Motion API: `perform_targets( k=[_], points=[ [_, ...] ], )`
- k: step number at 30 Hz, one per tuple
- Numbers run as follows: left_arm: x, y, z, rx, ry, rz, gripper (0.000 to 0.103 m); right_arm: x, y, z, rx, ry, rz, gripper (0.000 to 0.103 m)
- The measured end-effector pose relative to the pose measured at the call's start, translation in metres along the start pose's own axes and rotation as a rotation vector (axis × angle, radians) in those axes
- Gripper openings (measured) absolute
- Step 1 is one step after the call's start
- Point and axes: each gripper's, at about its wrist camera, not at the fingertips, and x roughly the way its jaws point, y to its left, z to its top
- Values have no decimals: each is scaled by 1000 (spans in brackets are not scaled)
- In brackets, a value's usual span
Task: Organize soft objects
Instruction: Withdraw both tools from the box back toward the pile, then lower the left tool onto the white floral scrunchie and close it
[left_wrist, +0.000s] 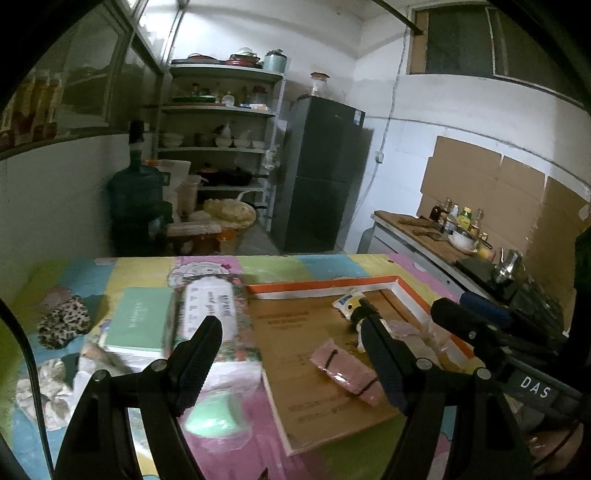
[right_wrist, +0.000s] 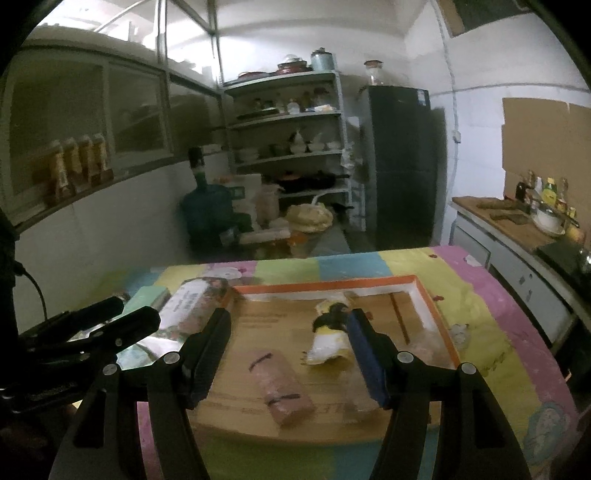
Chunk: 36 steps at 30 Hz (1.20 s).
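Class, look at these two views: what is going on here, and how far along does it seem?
A person holds two grippers above a table, sorting soft items into a shallow cardboard tray. Both the left gripper and right gripper are open and hold nothing. A pink pouch and a yellow-white soft toy already lie in the tray. A leopard-print scrunchie, a mint box and a green sponge lie outside it.

A dark fridge stands beside cluttered shelves.

Trays: one is seen.
Pink rolls: one.
Penguin toys: one.
Tissue packs: one.
Green pads: one.
Leopard cloths: one.
Green sponges: perhaps one, blurred.
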Motion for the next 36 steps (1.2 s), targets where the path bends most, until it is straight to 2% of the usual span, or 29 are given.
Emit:
perform_targets(
  k=[17, 36],
  points=[
    [-44, 59, -9, -52, -44, 88, 77, 3, 71, -1, -64, -3, 89, 67],
    [-83, 157, -28, -175, -80, 209, 77, 20, 161, -19, -157, 55, 201, 67]
  ],
)
